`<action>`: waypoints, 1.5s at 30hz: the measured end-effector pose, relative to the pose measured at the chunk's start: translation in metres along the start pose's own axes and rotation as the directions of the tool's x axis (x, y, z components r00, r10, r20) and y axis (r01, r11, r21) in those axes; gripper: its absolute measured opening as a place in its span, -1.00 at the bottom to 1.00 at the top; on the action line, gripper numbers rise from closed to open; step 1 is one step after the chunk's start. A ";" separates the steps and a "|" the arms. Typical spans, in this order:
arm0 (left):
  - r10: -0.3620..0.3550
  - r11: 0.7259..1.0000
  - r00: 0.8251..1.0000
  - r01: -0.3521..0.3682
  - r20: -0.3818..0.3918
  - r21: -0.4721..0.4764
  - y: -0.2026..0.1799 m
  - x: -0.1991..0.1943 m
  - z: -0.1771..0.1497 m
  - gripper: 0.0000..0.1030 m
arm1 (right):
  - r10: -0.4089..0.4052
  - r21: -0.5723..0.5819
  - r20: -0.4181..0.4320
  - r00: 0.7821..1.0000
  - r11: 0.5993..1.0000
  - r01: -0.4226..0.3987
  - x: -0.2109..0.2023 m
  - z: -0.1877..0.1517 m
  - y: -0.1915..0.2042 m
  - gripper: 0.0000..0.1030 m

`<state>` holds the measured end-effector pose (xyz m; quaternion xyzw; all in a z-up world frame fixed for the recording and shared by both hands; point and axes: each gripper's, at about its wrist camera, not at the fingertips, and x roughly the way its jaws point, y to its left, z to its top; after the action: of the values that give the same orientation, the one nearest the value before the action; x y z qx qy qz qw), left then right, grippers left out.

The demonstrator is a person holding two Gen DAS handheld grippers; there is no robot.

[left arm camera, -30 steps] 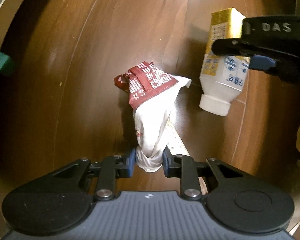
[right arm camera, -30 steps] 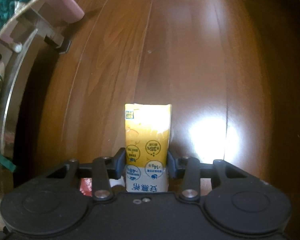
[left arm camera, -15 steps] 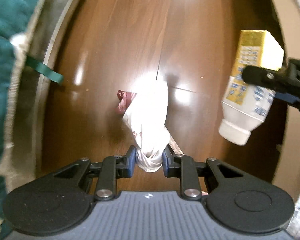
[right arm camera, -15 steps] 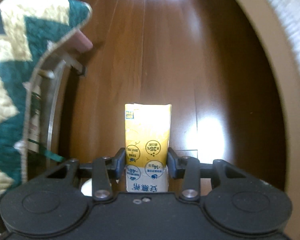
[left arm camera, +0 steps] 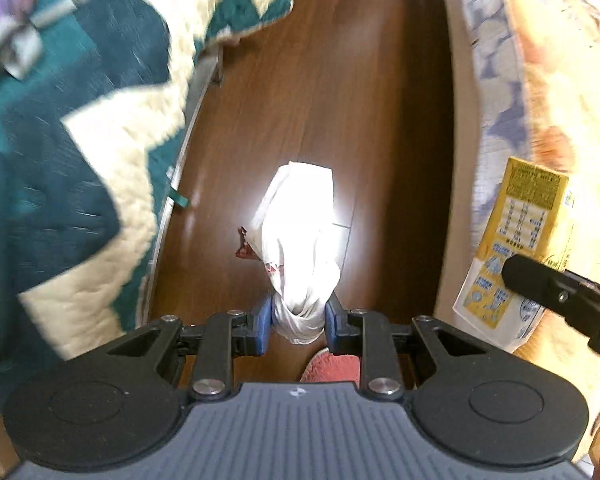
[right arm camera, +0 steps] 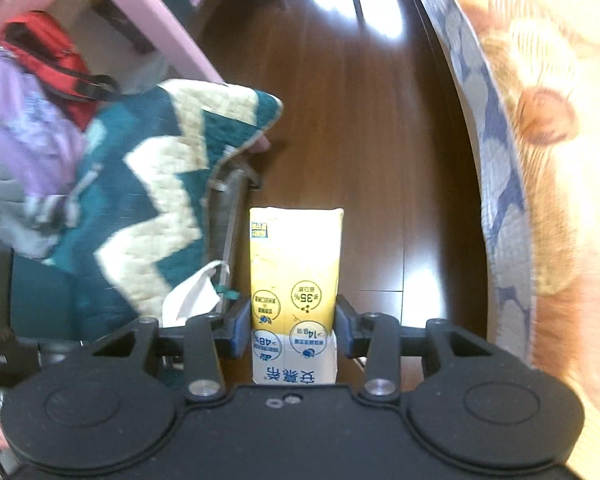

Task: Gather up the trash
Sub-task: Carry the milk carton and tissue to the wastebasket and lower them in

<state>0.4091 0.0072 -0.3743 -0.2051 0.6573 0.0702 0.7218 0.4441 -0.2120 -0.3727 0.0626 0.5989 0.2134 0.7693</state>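
My left gripper [left arm camera: 298,316] is shut on a crumpled white wrapper [left arm camera: 298,240] with a dark red printed edge, which hangs down high above the wooden floor [left arm camera: 340,100]. In the right wrist view, my right gripper [right arm camera: 294,328] is shut on a yellow and white drink carton [right arm camera: 296,280], gripped near its white end. The same carton [left arm camera: 516,252] shows at the right edge of the left wrist view, with a black finger [left arm camera: 560,296] of the right gripper across it. The white wrapper [right arm camera: 192,296] also peeks in at the left of the right wrist view.
A green and cream zigzag quilt [left arm camera: 80,140] on a bed fills the left. An orange and blue patterned bed cover [right arm camera: 540,160] curves along the right. Dark wooden floor [right arm camera: 360,140] runs between them. A red bag [right arm camera: 48,60] and a pink frame [right arm camera: 148,20] stand far left. A red slipper [left arm camera: 332,366] lies below.
Both grippers have risen far above the floor with their loads still held. The beds on both sides have come into view and the floor looks narrower and farther away.
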 end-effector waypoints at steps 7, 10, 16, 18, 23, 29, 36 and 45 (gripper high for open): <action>-0.034 0.999 0.996 0.032 0.086 0.024 0.003 -0.122 -0.011 -0.51 | 0.040 -0.063 0.008 0.999 0.997 -0.039 -0.097 0.014 0.058 -0.19; -0.034 0.999 0.993 0.032 0.112 0.021 0.010 -0.164 -0.013 -0.51 | 0.059 -0.097 0.009 0.998 0.994 -0.057 -0.133 0.018 0.084 -0.19; -0.032 1.000 0.983 0.031 0.183 0.006 0.036 -0.239 -0.024 -0.51 | 0.097 -0.180 0.007 0.995 0.979 -0.094 -0.188 0.024 0.145 -0.19; -0.044 0.999 0.975 0.045 0.217 -0.003 0.047 -0.267 -0.029 -0.51 | 0.120 -0.207 0.009 0.993 0.971 -0.115 -0.202 0.025 0.166 -0.19; -0.042 0.999 0.957 0.050 0.286 -0.022 0.081 -0.314 -0.037 -0.51 | 0.179 -0.252 0.022 0.984 0.953 -0.168 -0.227 0.030 0.216 -0.19; 0.000 0.994 0.937 0.039 0.349 -0.105 0.137 -0.355 -0.048 -0.51 | 0.227 -0.335 0.014 0.974 0.919 -0.210 -0.233 0.041 0.284 -0.19; 0.068 0.977 0.923 0.015 0.379 -0.213 0.207 -0.378 -0.062 -0.51 | 0.248 -0.427 -0.062 0.967 0.869 -0.250 -0.208 0.038 0.359 -0.19; 0.154 0.972 0.937 -0.086 0.313 -0.219 0.273 -0.352 -0.061 -0.51 | 0.210 -0.501 -0.133 0.969 0.829 -0.249 -0.157 0.025 0.428 -0.19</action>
<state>0.2076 0.2903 -0.0890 -0.2220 0.5287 0.2140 0.7908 0.3292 0.1147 -0.0748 -0.0815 0.5357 0.4584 0.7045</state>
